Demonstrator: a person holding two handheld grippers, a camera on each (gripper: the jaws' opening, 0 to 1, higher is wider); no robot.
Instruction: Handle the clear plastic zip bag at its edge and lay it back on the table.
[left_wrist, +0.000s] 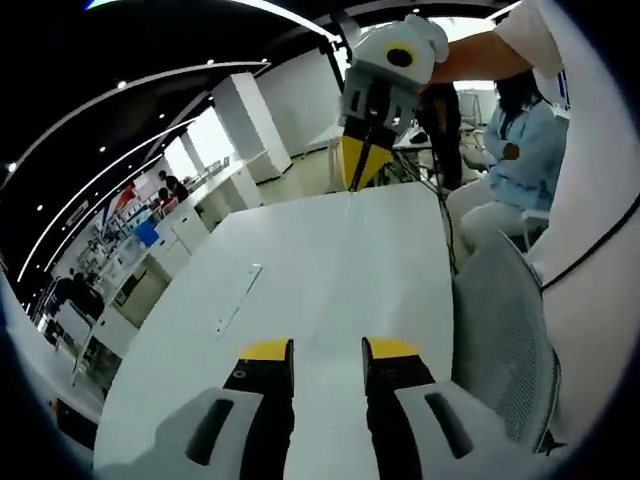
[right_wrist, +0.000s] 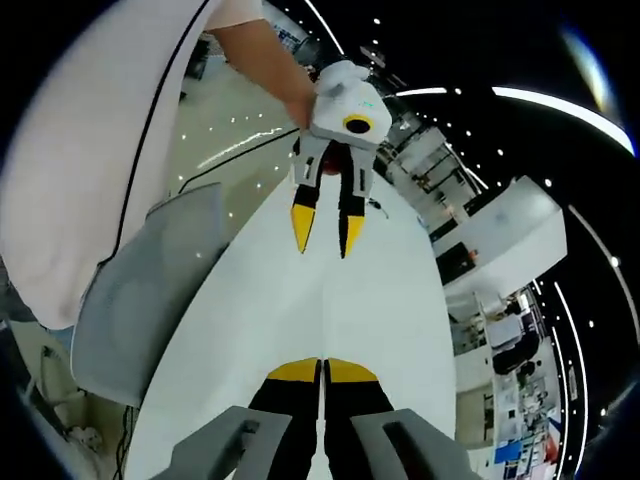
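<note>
Zip bag (left_wrist: 238, 298): one, flat on the white table (left_wrist: 340, 260). Only its zip strip is readable, and it sits toward the table's left edge, just left of and ahead of the left claw (left_wrist: 327, 348), not touching. Left claw's jaws are apart and empty. Right claw (right_wrist: 322, 368) hangs over the table's far end, jaws pressed together. One grey mesh chair (left_wrist: 505, 330) is at the table's right edge.

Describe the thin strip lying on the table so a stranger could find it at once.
Start at the long white table in the left gripper view. Ahead and left of the left gripper, a thin pale strip lies flat on it, apparently the clear bag's zip edge. It is the lone straight line on that plain top.
</note>
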